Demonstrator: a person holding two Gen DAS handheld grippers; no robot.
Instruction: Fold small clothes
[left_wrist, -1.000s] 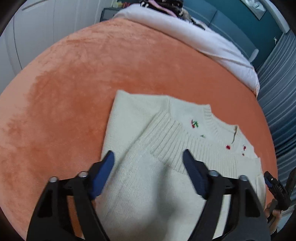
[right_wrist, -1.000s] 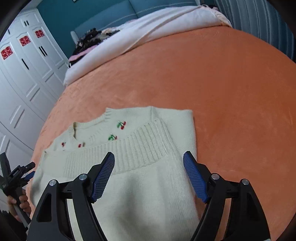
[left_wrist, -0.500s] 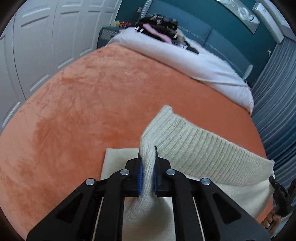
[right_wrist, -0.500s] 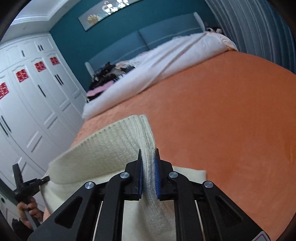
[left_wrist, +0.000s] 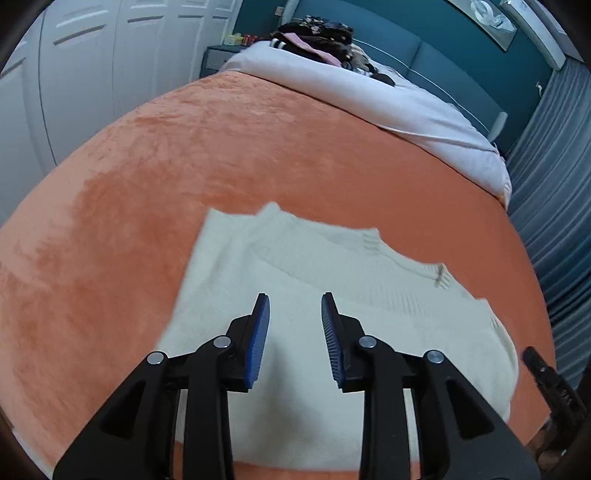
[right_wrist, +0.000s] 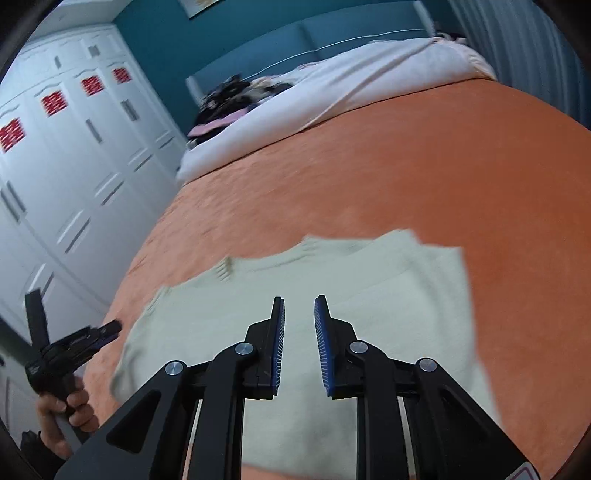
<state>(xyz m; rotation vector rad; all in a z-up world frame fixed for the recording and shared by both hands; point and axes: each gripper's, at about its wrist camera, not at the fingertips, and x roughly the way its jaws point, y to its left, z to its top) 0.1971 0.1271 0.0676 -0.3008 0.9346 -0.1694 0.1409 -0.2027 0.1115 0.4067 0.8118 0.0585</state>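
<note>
While the bed (left_wrist: 229, 147) fills both views with its orange blanket (right_wrist: 406, 166), a white duvet (left_wrist: 388, 107) is bunched along the far edge toward 12 o'clock, with a heap of dark clothes (left_wrist: 317, 33) on it near the headboard. White wardrobe doors (right_wrist: 66, 155) stand at 9 to 10 o'clock in the right wrist view.

The cream sweater (left_wrist: 332, 295) lies folded flat on the blanket, in the lower middle of each view. Its long axis runs side to side, from 9 to 3 o'clock, and its ribbed edge faces 12 o'clock, toward the duvet. Motion blur hides the finer knit detail.

The left claw (left_wrist: 295, 325) hangs over the sweater's near half, pointing toward 12 o'clock, released, with a clear gap between the blue pads (left_wrist: 258, 339) and nothing between them. The right claw (right_wrist: 300, 332) is posed the same way over the other end of the sweater, also released and holding nothing, its gap narrower. In the right wrist view the left hand (right_wrist: 62, 417) grips its handle at 8 o'clock, just off the sweater's edge.
</note>
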